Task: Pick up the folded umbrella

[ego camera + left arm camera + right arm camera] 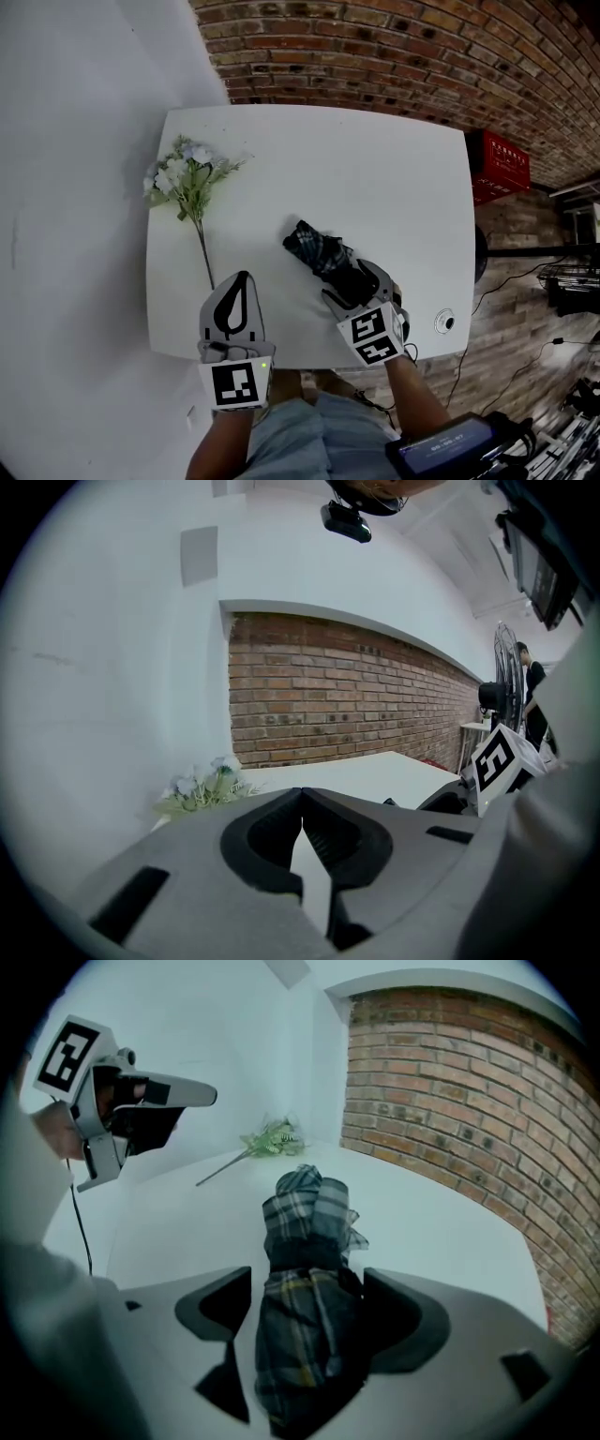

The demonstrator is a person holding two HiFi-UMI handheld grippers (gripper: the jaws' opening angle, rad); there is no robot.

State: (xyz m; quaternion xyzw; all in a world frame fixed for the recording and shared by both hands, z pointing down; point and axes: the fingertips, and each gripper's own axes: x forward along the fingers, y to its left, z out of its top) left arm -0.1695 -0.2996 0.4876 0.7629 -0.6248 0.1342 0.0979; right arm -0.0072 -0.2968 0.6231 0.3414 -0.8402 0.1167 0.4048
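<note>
**Slippage is the main risk with the jaws astride loose fabric**

My worry is the grip point. The folded umbrella of dark plaid fabric lies flat on the white rectangular table, angled away from me toward the table's middle. The right gripper sits over its near end. What fills the gap there looks like bunched cloth rather than anything rigid. If I close on cloth alone, I judge the canopy could compress, slide or unfurl as I lift, and the far end could droop or drag across the tabletop. Lifting from one end would add to that sag. A grip that is too shallow could also let the umbrella tip out forward.

In the right gripper view the two grey jaws stand wide apart, one on each side of the umbrella. The fabric lies very close to both inner faces, perhaps brushing the right-hand one, but I see no squeeze on it. I read it as straddled and not yet clamped.

The left gripper hangs over the table's near edge, well apart from the umbrella. Its jaw tips meet and there is nothing between them. The spray of white artificial flowers with green leaves lies to the far left, clear of any lift path.
</note>
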